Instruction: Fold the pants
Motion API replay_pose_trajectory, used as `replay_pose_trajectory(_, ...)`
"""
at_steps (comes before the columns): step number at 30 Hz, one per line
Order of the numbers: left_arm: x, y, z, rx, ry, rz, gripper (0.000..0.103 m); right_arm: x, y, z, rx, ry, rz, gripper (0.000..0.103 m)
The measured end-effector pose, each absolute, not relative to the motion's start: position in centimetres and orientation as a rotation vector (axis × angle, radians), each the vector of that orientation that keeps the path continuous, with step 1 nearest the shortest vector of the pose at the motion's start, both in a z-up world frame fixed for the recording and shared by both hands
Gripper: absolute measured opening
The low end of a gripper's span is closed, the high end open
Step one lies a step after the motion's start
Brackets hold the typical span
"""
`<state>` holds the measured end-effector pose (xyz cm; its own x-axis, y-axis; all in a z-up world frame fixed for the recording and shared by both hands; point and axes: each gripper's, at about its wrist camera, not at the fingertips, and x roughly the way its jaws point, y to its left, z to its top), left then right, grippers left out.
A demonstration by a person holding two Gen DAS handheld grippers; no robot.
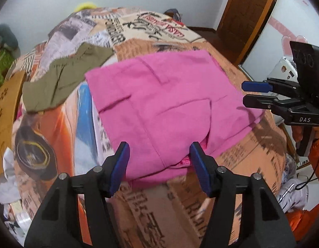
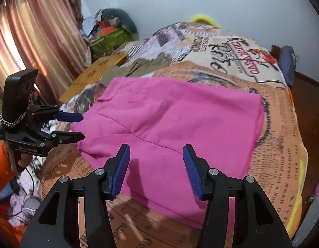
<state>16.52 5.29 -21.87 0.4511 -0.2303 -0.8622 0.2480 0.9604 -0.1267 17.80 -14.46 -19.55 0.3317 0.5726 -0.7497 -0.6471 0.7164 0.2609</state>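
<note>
Pink pants (image 1: 159,95) (image 2: 169,119) lie folded into a flat rectangle on the printed bedspread (image 1: 242,155) (image 2: 279,124). My left gripper (image 1: 159,146) hovers open just above their near edge, with nothing between its blue pads. In the right wrist view the left gripper (image 2: 81,126) stands at the pants' left corner, apart from the cloth. My right gripper (image 2: 156,147) is open too, above the near edge and gripping nothing. From the left wrist view the right gripper (image 1: 244,94) sits beside the pants' right edge.
An olive garment (image 1: 62,76) (image 2: 142,64) lies on the bed beyond the pants. A cardboard box (image 2: 97,70), a green bag (image 2: 109,39) and curtains (image 2: 35,31) stand to the left. A wooden door (image 1: 248,10) is at the right. Clothes (image 1: 291,194) lie on the floor.
</note>
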Motion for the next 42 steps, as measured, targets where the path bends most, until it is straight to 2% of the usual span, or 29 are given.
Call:
replay_pose_trajectory(11,15.9,7.3,-23.3,-0.071,1.080,-0.241,0.062,16.8,-15.8,-21.8,-0.073,1.002,0.783,0.048)
replay_pose_trajectory(19,15.7,5.6,-18.5,-0.012,0.954,-0.195,0.061,16.1,-14.6,-18.6,-0.053,0.899,0.804,0.046)
replay_pose_trajectory(24,15.7,5.4,-17.1,-0.057,0.891,-0.134,0.061,15.7,-12.8,-21.6,-0.093,0.991,0.829,0.047)
replay_pose_trajectory(26,15.6,5.7,-16.8,-0.079,0.879,-0.138,0.061,15.2,-12.9,-21.8,-0.101,0.958,0.830,0.046)
replay_pose_trajectory(32,15.9,4.5,-19.1,-0.061,0.946,-0.171,0.061,15.7,-14.2,-21.8,-0.082,0.969,0.808,0.044)
replay_pose_trajectory(36,16.0,4.4,-22.9,-0.034,1.027,-0.148,0.059,15.9,-15.8,-22.0,-0.050,0.984,0.774,0.044)
replay_pose_trajectory(42,15.0,4.9,-23.3,-0.053,0.997,-0.150,0.059,16.3,-19.1,-22.7,0.011,1.015,0.723,0.043)
